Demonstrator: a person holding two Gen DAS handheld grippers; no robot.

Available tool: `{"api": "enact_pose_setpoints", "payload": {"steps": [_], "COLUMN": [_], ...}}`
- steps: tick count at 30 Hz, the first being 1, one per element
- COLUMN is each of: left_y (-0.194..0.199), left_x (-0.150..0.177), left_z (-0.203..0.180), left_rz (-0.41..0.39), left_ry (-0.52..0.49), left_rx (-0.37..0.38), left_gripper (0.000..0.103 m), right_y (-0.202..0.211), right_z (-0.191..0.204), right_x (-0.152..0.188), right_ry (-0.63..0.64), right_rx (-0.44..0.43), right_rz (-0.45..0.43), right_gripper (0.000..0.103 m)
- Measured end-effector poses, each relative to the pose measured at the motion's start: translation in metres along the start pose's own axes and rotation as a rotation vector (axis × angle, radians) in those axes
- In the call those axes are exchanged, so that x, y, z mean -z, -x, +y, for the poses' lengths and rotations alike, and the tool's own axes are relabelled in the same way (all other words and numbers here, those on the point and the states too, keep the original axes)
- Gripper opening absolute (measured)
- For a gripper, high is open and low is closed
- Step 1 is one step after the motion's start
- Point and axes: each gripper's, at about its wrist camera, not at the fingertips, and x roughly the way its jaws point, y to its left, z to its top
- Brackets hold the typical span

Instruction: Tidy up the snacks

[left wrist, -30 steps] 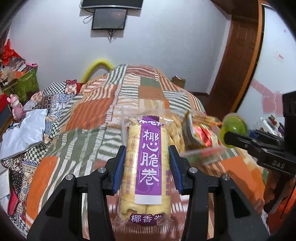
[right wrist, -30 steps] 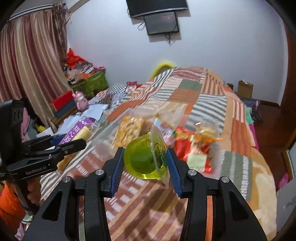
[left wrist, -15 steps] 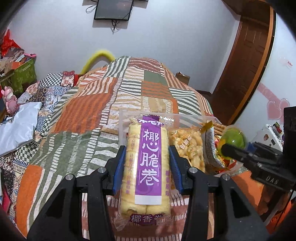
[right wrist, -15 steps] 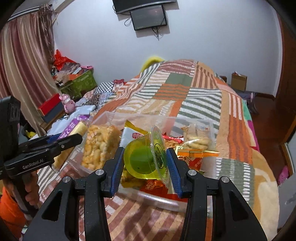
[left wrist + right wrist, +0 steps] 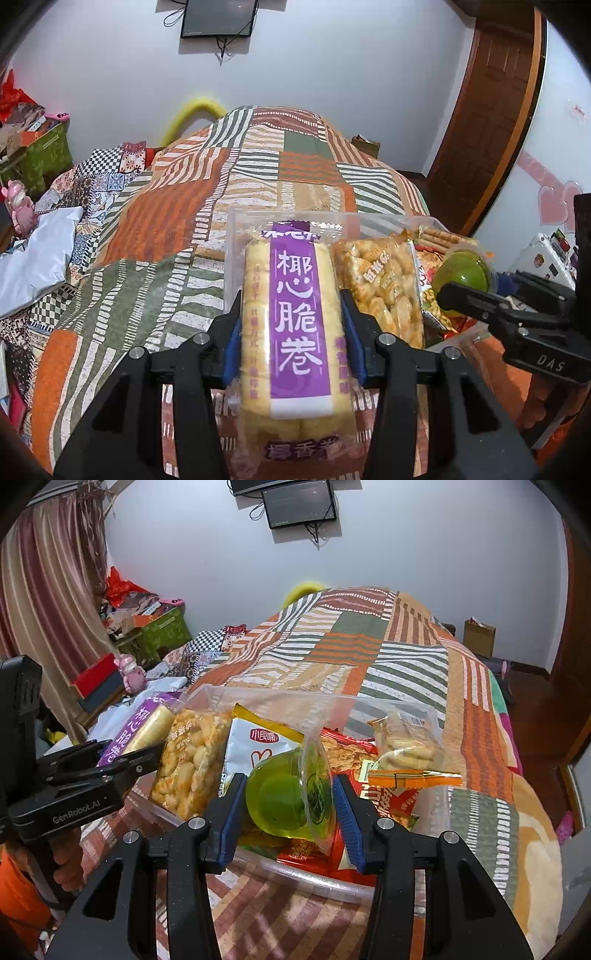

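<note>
My left gripper point(image 5: 291, 328) is shut on a long pack of yellow egg rolls with a purple label point(image 5: 295, 325), held over the left end of a clear plastic bin point(image 5: 236, 229). It also shows in the right wrist view point(image 5: 140, 731). My right gripper point(image 5: 288, 805) is shut on a green jelly cup point(image 5: 284, 797), held over the bin point(image 5: 332, 882); the cup also shows in the left wrist view point(image 5: 463, 271). The bin holds several snack bags, among them a bag of puffed snacks point(image 5: 190, 760) and a white pouch point(image 5: 255, 749).
The bin sits on a bed with a striped patchwork quilt point(image 5: 354, 650). White cloth point(image 5: 33, 254) and clutter lie left of the bed. A wooden door point(image 5: 487, 110) stands at the right, and a screen point(image 5: 299, 502) hangs on the far wall.
Both grippers have moved forward and down toward the bin with their snacks still held. The bin and its bags now look closer and larger in both views.
</note>
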Motion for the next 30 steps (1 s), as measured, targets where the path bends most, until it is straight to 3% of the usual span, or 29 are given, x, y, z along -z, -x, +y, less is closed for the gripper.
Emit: {"api": "enact_pose_setpoints", "payload": {"steps": [2,4,7,14,25,30], "left_y": [0.005,0.01,0.018,0.048,0.153,0.193], "left_x": [-0.001,-0.002,-0.004,-0.003,0.011,0.021], "left_z": [0.0,0.002,0.003,-0.003,-0.042,-0.058], "left_rz": [-0.004,-0.013,-0.026,-0.062,-0.285,-0.361], "left_ry": [0.001,0.009,0.022,0.016,-0.034,-0.043], "left_rx": [0.003,0.004,0.008,0.009,0.002,0.019], "left_gripper": [0.049,0.052,0.057,0.057,0.057,0.07], "right_y": [0.005,0.012,0.021,0.045,0.133,0.164], "right_z": [0.0,0.0,-0.002,0.0,0.024,0.037], "right_x": [-0.001,-0.003,-0.005,-0.004,0.0,0.009], "right_ry": [0.001,0.0,-0.004,-0.002,0.034,0.058], "right_rx": [0.011,0.014,0.01,0.004,-0.02,-0.031], "right_rz": [-0.018,-0.039,-0.057,-0.1,-0.256,-0.314], "right_gripper": [0.056,0.059,0.059,0.059,0.059,0.066]}}
